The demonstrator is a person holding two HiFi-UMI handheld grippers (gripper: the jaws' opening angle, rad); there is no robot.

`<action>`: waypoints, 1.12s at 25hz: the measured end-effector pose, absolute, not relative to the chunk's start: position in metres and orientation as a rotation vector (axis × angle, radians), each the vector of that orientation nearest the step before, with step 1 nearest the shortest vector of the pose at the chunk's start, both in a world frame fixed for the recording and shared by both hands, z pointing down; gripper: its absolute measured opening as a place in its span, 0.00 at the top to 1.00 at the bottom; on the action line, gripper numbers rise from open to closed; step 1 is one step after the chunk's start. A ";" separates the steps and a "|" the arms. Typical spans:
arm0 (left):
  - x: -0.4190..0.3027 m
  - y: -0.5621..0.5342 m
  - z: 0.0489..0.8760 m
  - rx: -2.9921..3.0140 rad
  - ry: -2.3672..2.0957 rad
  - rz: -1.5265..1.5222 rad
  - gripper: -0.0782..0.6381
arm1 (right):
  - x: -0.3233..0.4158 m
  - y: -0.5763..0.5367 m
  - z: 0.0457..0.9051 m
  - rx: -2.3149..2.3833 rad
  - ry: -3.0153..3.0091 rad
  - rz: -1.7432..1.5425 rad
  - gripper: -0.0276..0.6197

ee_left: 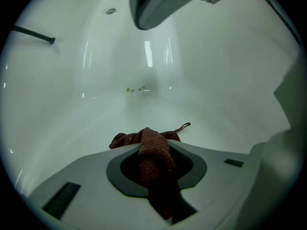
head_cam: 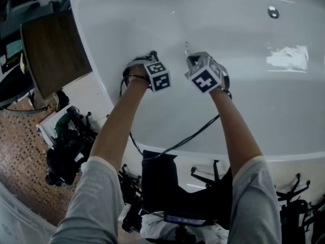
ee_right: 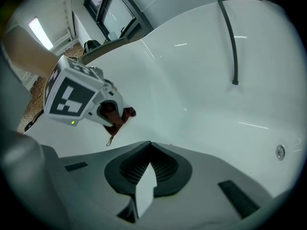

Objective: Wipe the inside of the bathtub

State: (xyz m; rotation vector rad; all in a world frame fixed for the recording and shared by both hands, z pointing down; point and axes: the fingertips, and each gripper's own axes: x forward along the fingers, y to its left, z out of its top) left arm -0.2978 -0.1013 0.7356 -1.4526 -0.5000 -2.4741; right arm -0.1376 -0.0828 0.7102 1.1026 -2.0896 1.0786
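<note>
Brown cloth [ee_left: 156, 164] is pinched tight in the left gripper [ee_left: 152, 147]. The two jaws press on the middle of the cloth. A bunch of it sticks out in front, with a little loop at one end. The cloth looks soft, light and floppy, so it should bend and fold when it is pushed on the tub. I think a hold on the middle is good, because lots of cloth hangs free to rub with. A hold on just a corner could slip out.

The right gripper [ee_right: 149, 150] is just beside the left one. Its jaws are pressed together and hold nothing.

Both grippers are down inside the bathtub [head_cam: 244, 111], near the person's side of it. I cannot tell if the cloth touches the tub. The tub is white, smooth and shiny, so I think the cloth will slide on it easily. A few small brown specks [ee_left: 135, 89] sit on the bottom, further along. A round metal fitting [head_cam: 273, 12] is on the far wall. Outside the tub stands a dark wooden table [head_cam: 51, 50].
</note>
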 end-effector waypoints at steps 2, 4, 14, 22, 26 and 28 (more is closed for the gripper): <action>-0.305 -0.079 0.740 -1.427 -0.557 -2.488 0.75 | -0.138 -0.082 0.709 1.099 -2.092 1.075 0.95; -0.308 -0.073 0.743 -1.417 -0.583 -2.495 0.75 | -0.137 -0.078 0.714 1.091 -2.089 1.083 0.95; -0.268 -0.150 0.775 -1.480 -0.398 -2.433 0.75 | -0.127 -0.083 0.732 1.132 -2.076 1.074 0.95; -0.275 -0.095 0.788 -1.528 -0.491 -2.442 0.75 | -0.121 -0.088 0.753 1.146 -2.062 1.094 0.95; -0.283 -0.073 0.797 -1.501 -0.549 -2.462 0.75 | -0.123 -0.083 0.760 1.122 -2.064 1.098 0.95; -0.278 -0.083 0.801 -1.523 -0.518 -2.453 0.75 | -0.121 -0.080 0.766 1.115 -2.058 1.103 0.95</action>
